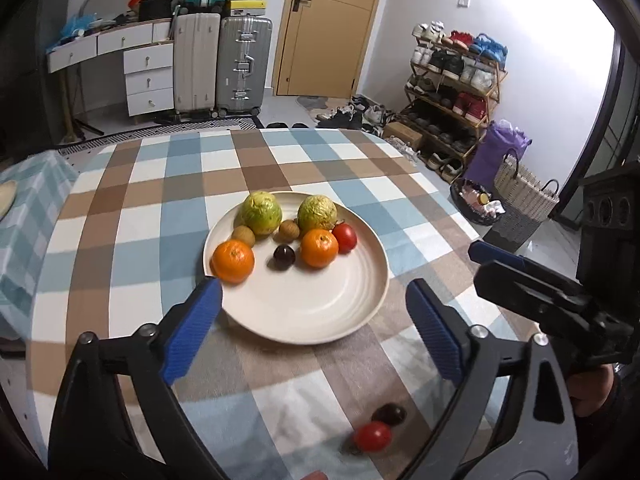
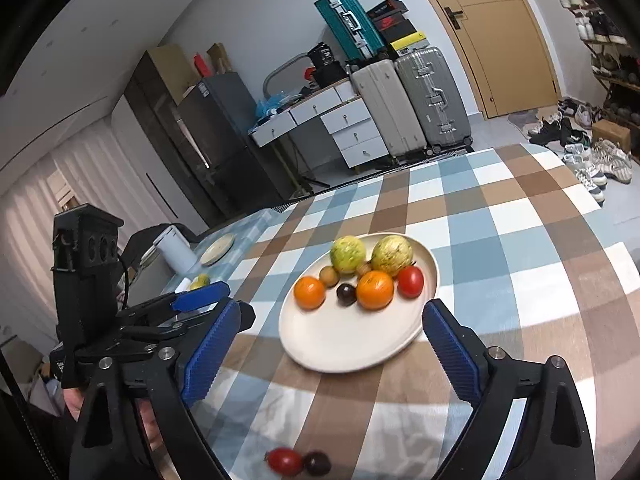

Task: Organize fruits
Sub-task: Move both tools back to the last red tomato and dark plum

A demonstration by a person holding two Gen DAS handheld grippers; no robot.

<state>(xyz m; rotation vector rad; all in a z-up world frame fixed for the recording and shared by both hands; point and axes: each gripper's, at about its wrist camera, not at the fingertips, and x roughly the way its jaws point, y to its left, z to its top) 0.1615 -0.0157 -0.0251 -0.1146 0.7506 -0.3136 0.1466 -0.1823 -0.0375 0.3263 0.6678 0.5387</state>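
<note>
Eight fruits sit on the cream plate (image 1: pixel 320 320) at the middle of our checked tabletop (image 1: pixel 120 240): two yellow-green round fruits (image 1: pixel 261 213) (image 1: pixel 317 213) at the far rim, two small brown fruits (image 1: pixel 243 235) (image 1: pixel 284 230) just in front of them, two oranges (image 1: pixel 233 261) (image 1: pixel 319 247), a dark plum-like fruit (image 1: pixel 284 256) between the oranges, and a red tomato (image 1: pixel 344 237) touching the right orange. All crowd the plate's far half; its near half is bare.

Two more fruits lie off the plate, on the cloth near us: a red tomato (image 1: pixel 372 436) and a dark fruit (image 1: pixel 389 415), touching each other. In the right wrist view the same pair appears at the bottom edge, tomato (image 2: pixel 285 460) left of dark fruit (image 2: pixel 317 463).

We hold our left tool (image 1: pixel 314 300) above the plate's near edge, its blue pads (image 1: pixel 192 328) spread wide and gripping nothing. Our right tool (image 2: pixel 332 324) hangs over the plate's near rim (image 2: pixel 340 360), jaws likewise spread and empty. Each tool shows in the other's camera, at the side of the plate.

Beyond the tabletop stand suitcases (image 1: pixel 220 64), a white drawer unit (image 1: pixel 148 76), a wooden door (image 1: pixel 328 28) and a shoe rack (image 1: pixel 452 88)
</note>
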